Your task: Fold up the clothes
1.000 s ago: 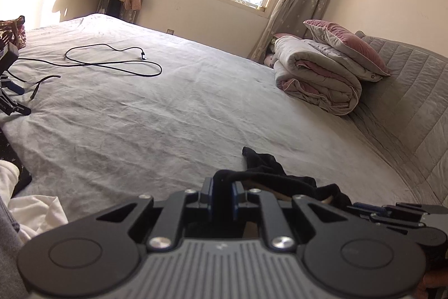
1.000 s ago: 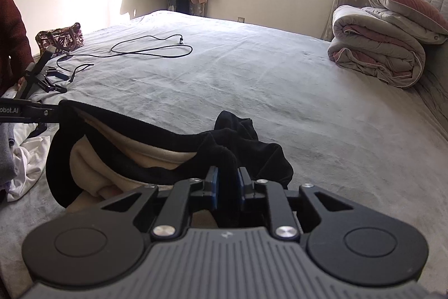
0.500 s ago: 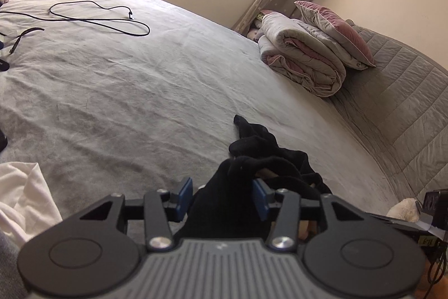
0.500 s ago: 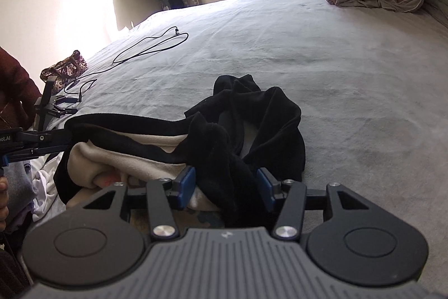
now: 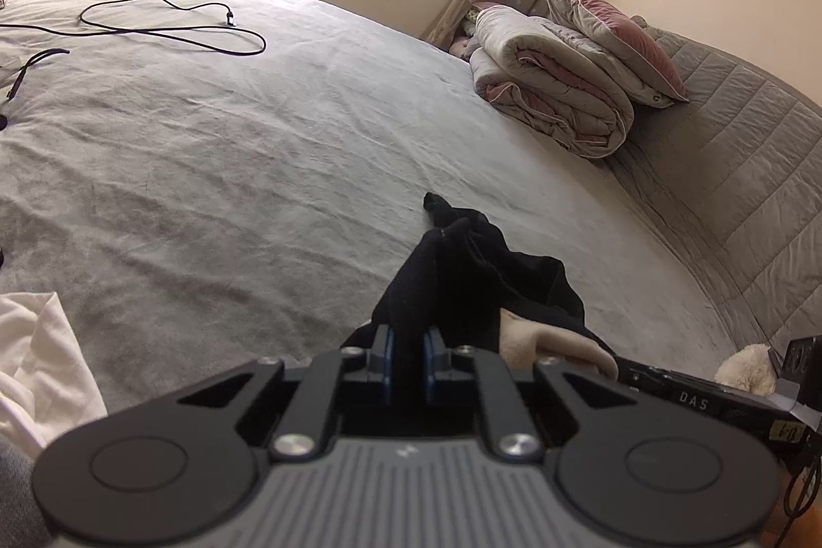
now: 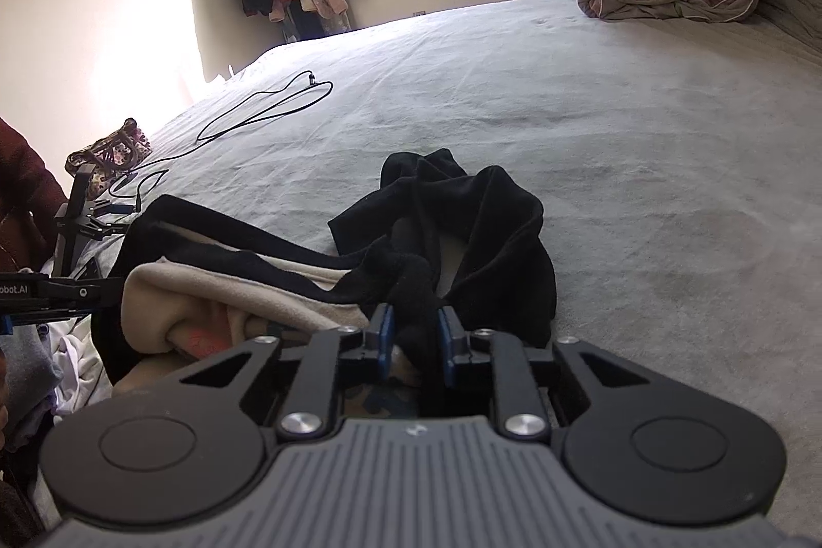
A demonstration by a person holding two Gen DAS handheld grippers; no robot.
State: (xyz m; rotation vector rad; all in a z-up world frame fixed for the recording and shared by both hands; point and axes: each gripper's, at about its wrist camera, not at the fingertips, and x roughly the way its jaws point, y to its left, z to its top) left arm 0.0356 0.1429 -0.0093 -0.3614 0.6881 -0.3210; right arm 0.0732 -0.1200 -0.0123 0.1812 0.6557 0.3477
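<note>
Two grippers, both closing on the same black garment (image 6: 462,214). I have the left gripper (image 5: 406,355) down low over the grey bed cover (image 5: 205,168), its jaws narrowing with a ridge of black cloth pinched between the blue pads (image 5: 388,355). Beyond its tips the garment trails away in a crumpled heap, and its cream lining (image 5: 534,335) shows just to the right of the jaws. The right gripper (image 6: 415,340) is likewise narrowing, a thick roll of the black cloth caught between its pads. Ahead of it the garment lies bunched; to its left the cloth spreads toward the other gripper's frame, cream lining turned up. Far ahead and left of both grippers a black cable (image 5: 169,29) loops on the cover. Far ahead and right sits a folded quilt (image 5: 555,96) with a pillow (image 5: 611,29) on top. White cloth (image 5: 36,358) lies near left of the left gripper.
</note>
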